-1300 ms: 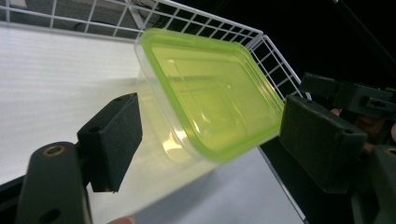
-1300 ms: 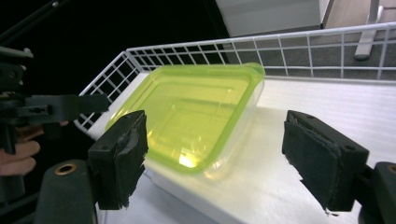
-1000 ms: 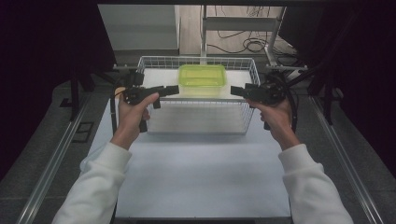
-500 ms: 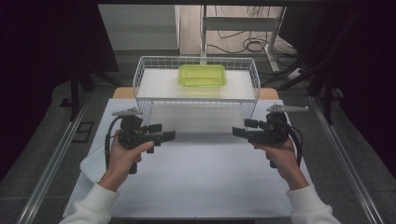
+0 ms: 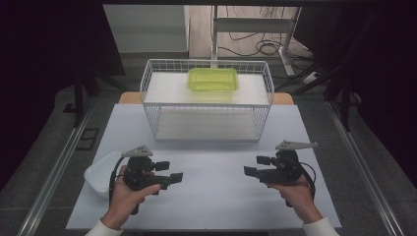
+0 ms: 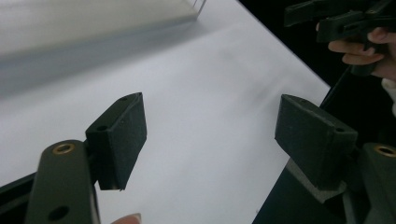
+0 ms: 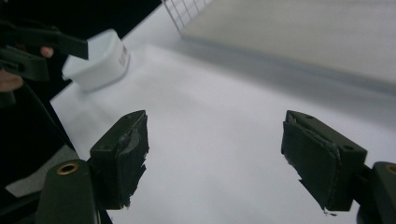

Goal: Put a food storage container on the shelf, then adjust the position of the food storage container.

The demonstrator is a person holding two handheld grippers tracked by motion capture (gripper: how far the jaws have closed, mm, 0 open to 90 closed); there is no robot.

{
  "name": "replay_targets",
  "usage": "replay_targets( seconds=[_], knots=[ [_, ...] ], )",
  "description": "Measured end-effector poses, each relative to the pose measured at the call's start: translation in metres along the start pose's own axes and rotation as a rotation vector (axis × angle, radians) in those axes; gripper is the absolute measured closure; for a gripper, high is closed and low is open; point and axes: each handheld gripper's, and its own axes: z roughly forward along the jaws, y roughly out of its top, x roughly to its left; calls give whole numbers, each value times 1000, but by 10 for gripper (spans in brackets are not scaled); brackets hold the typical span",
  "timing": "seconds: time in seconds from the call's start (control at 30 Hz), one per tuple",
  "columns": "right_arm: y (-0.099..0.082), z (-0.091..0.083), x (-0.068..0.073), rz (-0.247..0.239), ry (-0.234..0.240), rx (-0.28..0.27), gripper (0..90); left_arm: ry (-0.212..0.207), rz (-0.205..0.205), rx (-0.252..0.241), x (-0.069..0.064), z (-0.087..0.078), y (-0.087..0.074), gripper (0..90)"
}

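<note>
At the lower left of the high view, a white bowl (image 5: pixel 98 173) is sitting on the white counter (image 5: pixel 211 196), near that counter's left edge. Just to its right, and partly in front of it, the left hand (image 5: pixel 123 194) is holding the left gripper (image 5: pixel 169 171) above the counter, its black fingers (image 6: pixel 122 135) pointing toward the middle of the frame. The jaws have just been closing a little, yet they are standing wide apart with nothing between them; in the left gripper view bare counter is showing in the gap.

In the upper middle of the high view, a white wire basket (image 5: pixel 206 101) is standing at the far side of the counter, well apart from both grippers. A green plastic container (image 5: pixel 212 79) is lying inside it, toward the back and slightly right of the basket's centre.

At the lower right of the high view, the right hand (image 5: pixel 295 189) is holding the right gripper (image 5: pixel 256 165), which is pointing back toward the left gripper across an open stretch of counter. Its fingers (image 7: pixel 122 154) are also standing wide apart and gripping nothing; the pads are looking worn and frayed at their edges in the right gripper view. In that view the bowl (image 7: pixel 98 63) is showing at the upper left, beside the left gripper (image 7: pixel 39 49), and the basket's corner (image 7: pixel 187 11) is showing at the top.
</note>
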Motion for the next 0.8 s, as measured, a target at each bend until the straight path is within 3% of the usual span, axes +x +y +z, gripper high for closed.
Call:
replay_targets(
  seconds=[0.1, 0.33, 0.5, 0.8],
  knots=[
    [-13, 13, 1, -7, -15, 47, 212, 12, -15, -2, 3, -2, -4, 252],
    [-21, 27, 1, -23, -29, 88, 201, 34, -30, 20, 9, 1, -10, 249],
    [-22, 27, 0, -24, -30, 82, 201, 49, -32, 39, 10, 4, -13, 244],
    [-24, 27, -1, -24, -36, 90, 199, 67, -29, 24, 10, -6, -9, 240]
  ],
)
